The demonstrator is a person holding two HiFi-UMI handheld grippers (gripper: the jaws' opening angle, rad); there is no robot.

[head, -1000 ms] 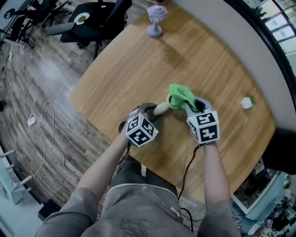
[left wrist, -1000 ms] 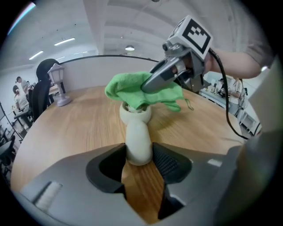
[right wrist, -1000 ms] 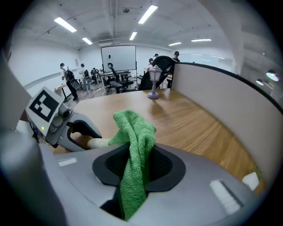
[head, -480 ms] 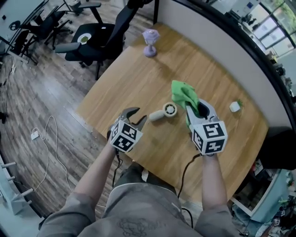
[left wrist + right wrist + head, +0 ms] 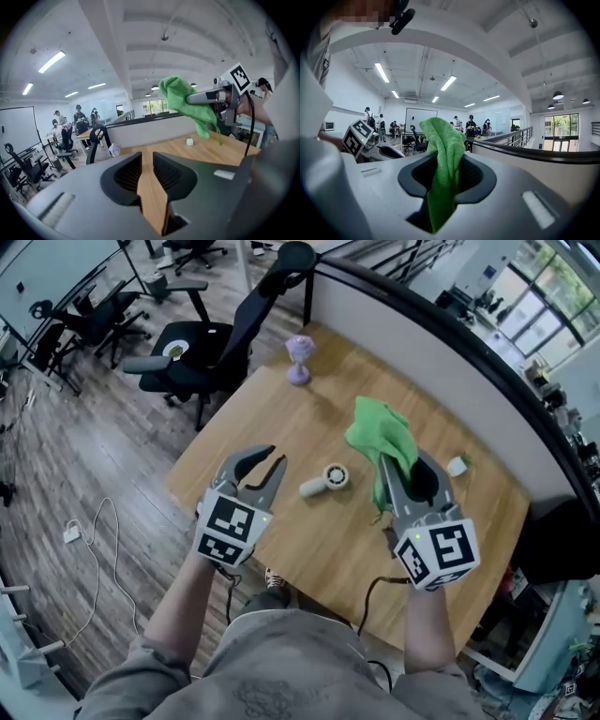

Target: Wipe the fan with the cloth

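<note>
A small white hand-held fan lies on its side on the round wooden table. Both grippers hang high above it. My right gripper is shut on a green cloth, which stands up out of the jaws and also hangs below them. The same cloth fills the jaw gap in the right gripper view, and the cloth shows in the left gripper view. My left gripper is left of the fan. Its jaws are closing, with a narrow gap and nothing between them.
A purple stemmed ornament stands at the table's far edge. A small white and green object lies at the right. A curved partition runs behind the table. Black office chairs stand on the wood floor at the left.
Both grippers have risen well above the table. The cloth came up off the fan with the right gripper. The left gripper drew away from the fan, which stays lying on the table.
</note>
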